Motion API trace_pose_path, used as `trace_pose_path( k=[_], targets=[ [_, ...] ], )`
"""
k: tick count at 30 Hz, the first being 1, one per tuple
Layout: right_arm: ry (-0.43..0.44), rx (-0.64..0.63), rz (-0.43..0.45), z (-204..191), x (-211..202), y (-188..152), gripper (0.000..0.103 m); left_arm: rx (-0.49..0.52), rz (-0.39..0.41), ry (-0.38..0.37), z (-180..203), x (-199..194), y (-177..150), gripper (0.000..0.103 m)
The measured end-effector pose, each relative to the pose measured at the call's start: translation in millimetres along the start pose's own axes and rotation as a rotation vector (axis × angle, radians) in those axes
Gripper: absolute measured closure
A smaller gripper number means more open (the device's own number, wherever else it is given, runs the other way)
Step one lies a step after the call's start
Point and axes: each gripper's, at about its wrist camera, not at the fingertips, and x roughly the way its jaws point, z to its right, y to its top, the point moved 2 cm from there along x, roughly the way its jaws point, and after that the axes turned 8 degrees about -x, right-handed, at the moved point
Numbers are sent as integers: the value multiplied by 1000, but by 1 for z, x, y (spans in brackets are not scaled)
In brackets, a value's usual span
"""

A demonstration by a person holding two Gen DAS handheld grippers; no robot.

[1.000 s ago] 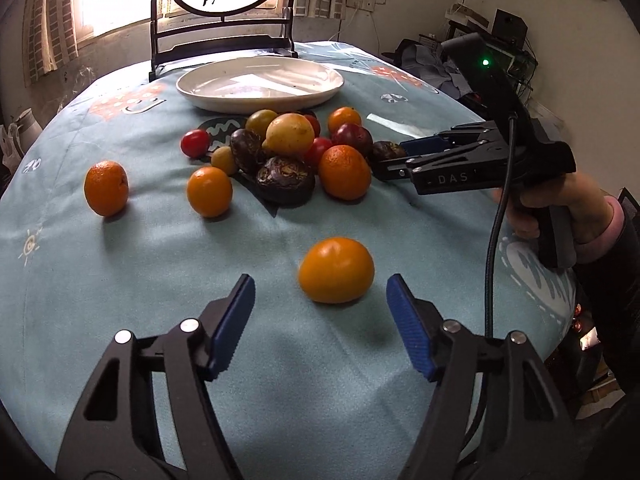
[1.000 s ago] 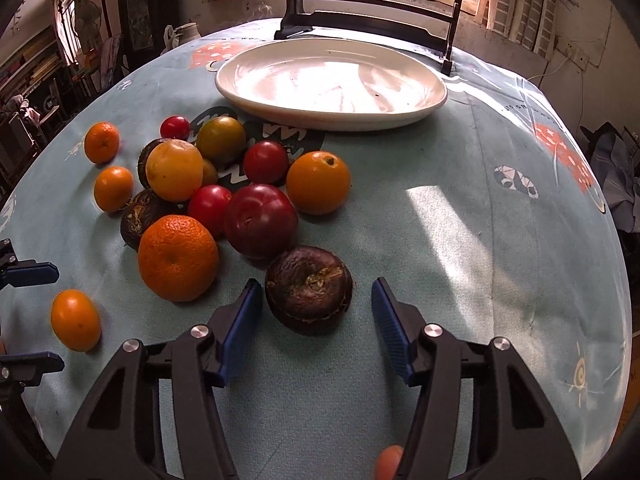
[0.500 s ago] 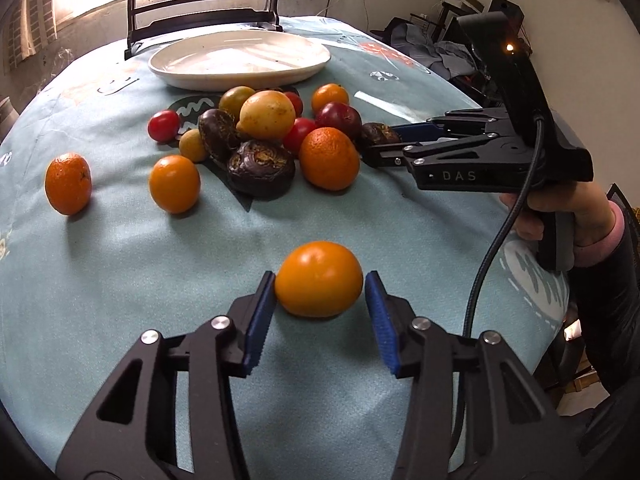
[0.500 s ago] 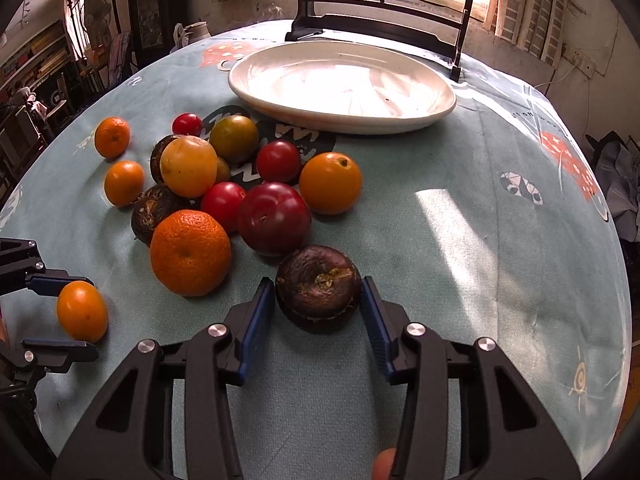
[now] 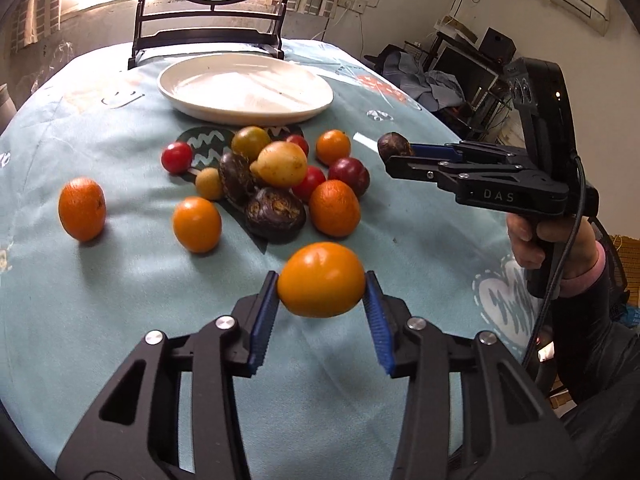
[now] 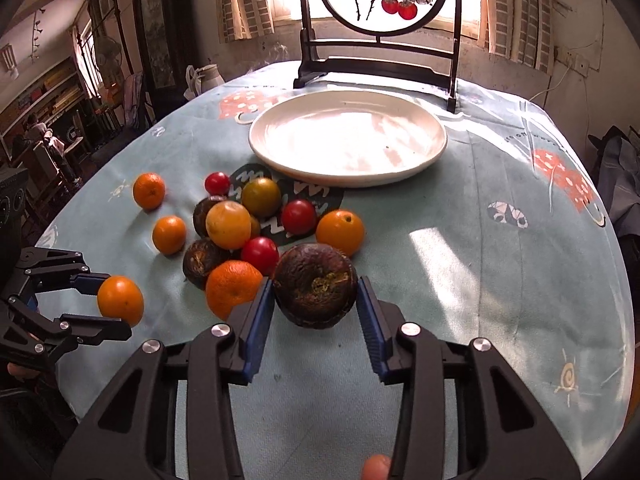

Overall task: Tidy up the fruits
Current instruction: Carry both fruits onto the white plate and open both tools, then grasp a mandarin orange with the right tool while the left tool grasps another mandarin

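Fruit hung clear of the blue tablecloth [image 5: 80,320] in both tools: the left gripper [image 5: 321,304], jaws closing, pinched a smooth, glossy orange [image 5: 321,279]; the right gripper [image 6: 315,312], closing too, clamped a wrinkled, dark-brown fruit [image 6: 315,290] beside the pile [image 6: 240,232].

Only legible marking: the letters "DAS" are showing in pale print on the black side of the right gripper [image 5: 394,151] body, seen from the left wrist view. Small lettering is running along the edge of the light blue tablecloth [image 6: 520,272] in the right wrist view, but it is reading too small and blurred to make out. Nothing else is carrying readable text, numbers or labels
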Motion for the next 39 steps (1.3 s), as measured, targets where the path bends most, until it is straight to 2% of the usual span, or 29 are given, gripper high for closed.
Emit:
trace_pose_path(
  k=[2, 4, 8, 12, 16, 22, 23, 24, 25, 26, 27, 31, 32, 35, 37, 39],
  targets=[
    [-6, 28, 44, 6, 4, 17, 60, 6, 26, 3, -3, -5, 23, 60],
    [-20, 54, 81, 14, 14, 35, 60, 15, 63, 36, -7, -7, 53, 60],
    [-37, 109, 86, 36, 49, 72, 60, 16, 86, 99, -21, 13, 120, 60],
    [-58, 122, 57, 52, 86, 94, 61, 1, 56, 181, -37, 54, 167, 60],
    [-49, 145, 35, 63, 109, 100, 61, -10, 10, 217, -53, 91, 188, 60],
    [-35, 145, 1, 68, 127, 98, 60, -20, -49, 258, -61, 122, 192, 59],
    [-25, 144, 0, 67, 127, 98, 58, -25, -52, 268, -61, 122, 192, 59],
    [-16, 143, 3, 66, 124, 98, 41, -29, -52, 281, -61, 120, 191, 45],
    [-11, 145, 13, 65, 119, 98, 37, -32, -30, 300, -61, 113, 191, 38],
    [-14, 151, 35, 64, 111, 99, 37, -35, 8, 319, -60, 104, 190, 23],
    [-11, 151, 55, 62, 101, 100, 36, -38, 41, 317, -60, 92, 190, 13],
    [31, 157, 143, 50, 61, 97, 24, -31, 136, 278, -59, 37, 170, 8],
    [56, 162, 160, 45, 52, 95, 1, -25, 168, 284, -60, 23, 162, 4],
    [105, 156, 211, 29, 27, 80, 1, -8, 233, 331, -72, -13, 139, 3],
    [116, 141, 210, 18, 17, 67, 1, -37, 252, 316, -86, -30, 125, 3],
    [83, 150, 201, 10, 9, 51, 1, -96, 263, 285, -103, -40, 111, 3]
  ],
)
